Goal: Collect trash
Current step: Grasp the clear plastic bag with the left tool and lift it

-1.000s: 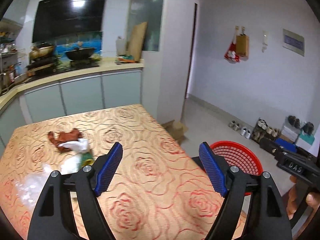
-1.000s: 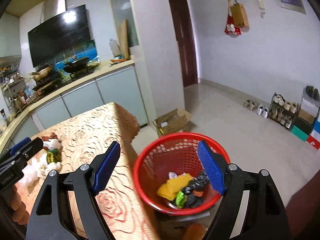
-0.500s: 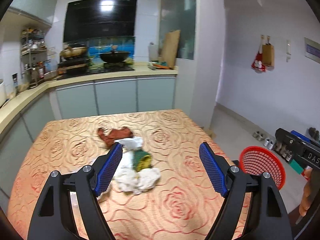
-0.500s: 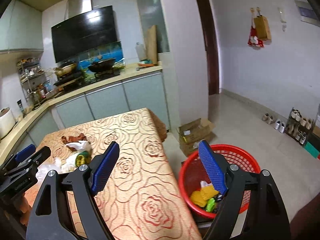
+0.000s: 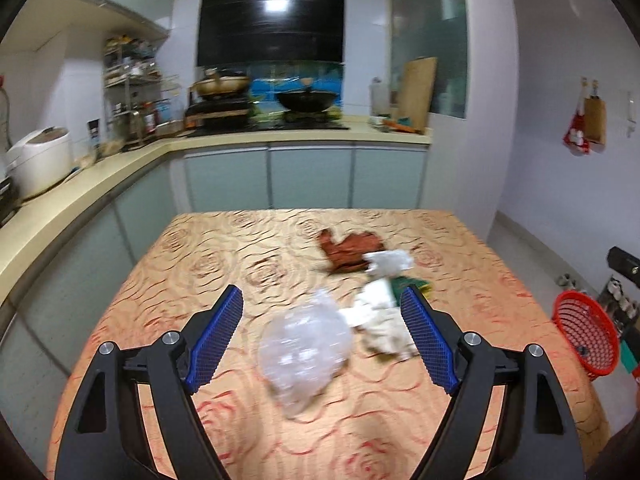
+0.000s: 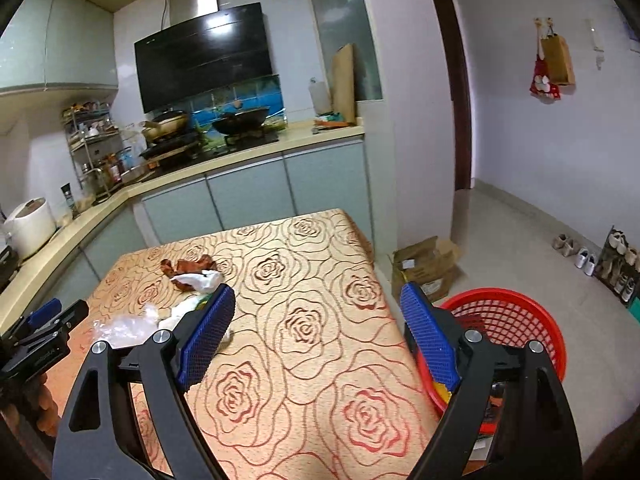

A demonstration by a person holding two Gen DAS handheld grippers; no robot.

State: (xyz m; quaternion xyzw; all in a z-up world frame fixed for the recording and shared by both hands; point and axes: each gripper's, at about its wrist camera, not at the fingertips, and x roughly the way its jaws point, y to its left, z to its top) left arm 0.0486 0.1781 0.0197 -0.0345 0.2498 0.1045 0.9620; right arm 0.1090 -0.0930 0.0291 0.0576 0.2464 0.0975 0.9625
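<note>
Kitchen table (image 5: 224, 264) carries the trash: clear plastic bag (image 5: 306, 354) lies nearest the left hand-held gripper (image 5: 322, 334), both grippers released and empty. Thin film may slip; red basket (image 6: 516, 320) sits far right on the floor.

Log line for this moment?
left gripper: open, over clear bag | right gripper: open, empty | red basket: on floor

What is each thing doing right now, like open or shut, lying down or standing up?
left gripper: open, empty, above the table.
right gripper: open, empty.
clear plastic bag: crumpled, lying on the table.
white tissues: crumpled in a pile.
brown peel: lying flat.
green wrapper: partly hidden under the tissues.
red basket: upright on the floor, some trash inside.
cardboard box: flaps open.
</note>
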